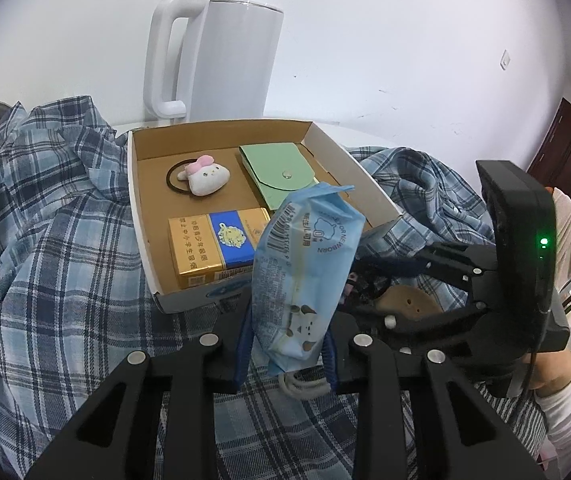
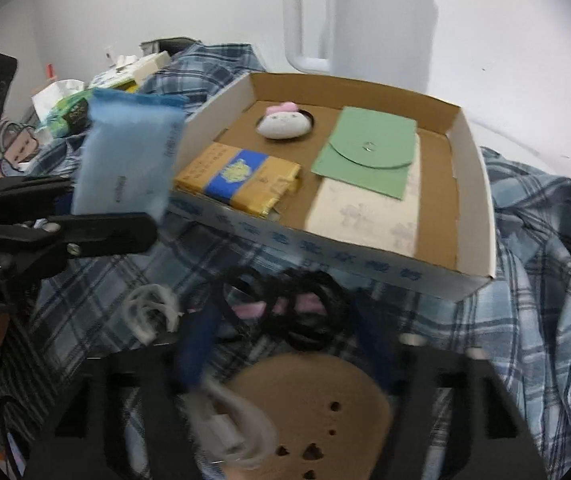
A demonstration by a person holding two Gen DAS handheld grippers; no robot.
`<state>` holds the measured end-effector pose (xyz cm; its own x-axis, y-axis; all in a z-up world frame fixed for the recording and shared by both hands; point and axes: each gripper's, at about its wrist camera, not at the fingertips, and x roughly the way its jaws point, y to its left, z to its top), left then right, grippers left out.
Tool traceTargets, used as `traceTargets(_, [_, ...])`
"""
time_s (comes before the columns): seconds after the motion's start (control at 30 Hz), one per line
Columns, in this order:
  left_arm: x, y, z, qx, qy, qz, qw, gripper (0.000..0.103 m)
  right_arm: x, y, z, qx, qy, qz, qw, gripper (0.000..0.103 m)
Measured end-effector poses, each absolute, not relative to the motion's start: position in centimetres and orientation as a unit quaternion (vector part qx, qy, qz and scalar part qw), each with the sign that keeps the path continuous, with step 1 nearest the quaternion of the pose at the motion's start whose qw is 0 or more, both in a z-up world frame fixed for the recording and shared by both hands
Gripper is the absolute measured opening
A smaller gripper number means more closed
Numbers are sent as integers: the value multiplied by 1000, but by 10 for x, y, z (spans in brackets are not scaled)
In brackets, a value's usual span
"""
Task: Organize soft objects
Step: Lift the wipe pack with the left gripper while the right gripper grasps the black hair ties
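My left gripper [image 1: 285, 320] is shut on a light blue pack of baby wipes [image 1: 305, 264], held upright just in front of the cardboard box [image 1: 141, 216]. In the box lie a white plush hair tie with a pink bow [image 1: 205, 178], a green snap pouch [image 1: 281, 176] and a gold and blue carton [image 1: 213, 248]. My right gripper [image 2: 289, 300] is low over the plaid shirt [image 2: 537, 240], its blue pads against both sides of a bunch of black hair ties [image 2: 305, 320]. A brown round soft piece with dark dots [image 2: 313, 400] lies just below them.
A white kettle [image 1: 229, 60] stands behind the box against the wall. A white cable [image 2: 149, 312] lies on the shirt near both grippers. Packets and boxes [image 2: 65, 104] are piled at the far left. A person's white sleeve [image 1: 565, 408] shows at the right.
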<state>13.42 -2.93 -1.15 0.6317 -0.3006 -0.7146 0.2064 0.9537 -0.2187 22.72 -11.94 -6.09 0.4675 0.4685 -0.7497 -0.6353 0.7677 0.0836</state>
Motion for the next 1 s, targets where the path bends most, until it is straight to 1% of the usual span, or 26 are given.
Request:
traceTargets(0.03, [134, -29, -12, -58, 405, -141, 901, 31, 228, -121, -62, -107, 402, 316, 853, 32])
traceTargets(0.1, [134, -29, -11, -57, 404, -141, 902, 31, 230, -124, -65, -96, 409, 321, 849, 30])
traceTargets(0.13, [133, -28, -11, -57, 403, -141, 902, 31, 230, -125, -65, -92, 410, 324, 847, 25])
traceTargets(0.23, [133, -28, -11, -57, 402, -141, 903, 31, 226, -127, -59, -92, 395, 330, 852, 16])
traceTargets(0.33, [133, -28, -11, -58, 401, -141, 903, 31, 219, -129, -53, -96, 372, 329, 863, 12])
traceTargets(0.5, [129, -27, -5, -58, 395, -143, 906, 31, 204, -136, -35, -108, 315, 320, 887, 11])
traceTargets(0.6, [120, -26, 9, -59, 374, -150, 913, 31, 195, -140, -20, -111, 273, 320, 900, 11])
traceTargets(0.8, [104, -27, 52, -24, 318, -131, 939, 31, 182, -144, 21, -103, 202, 316, 921, 11])
traceTargets(1.0, [78, -29, 119, 7, 226, -118, 967, 31, 168, -154, 80, -93, 130, 313, 936, 11])
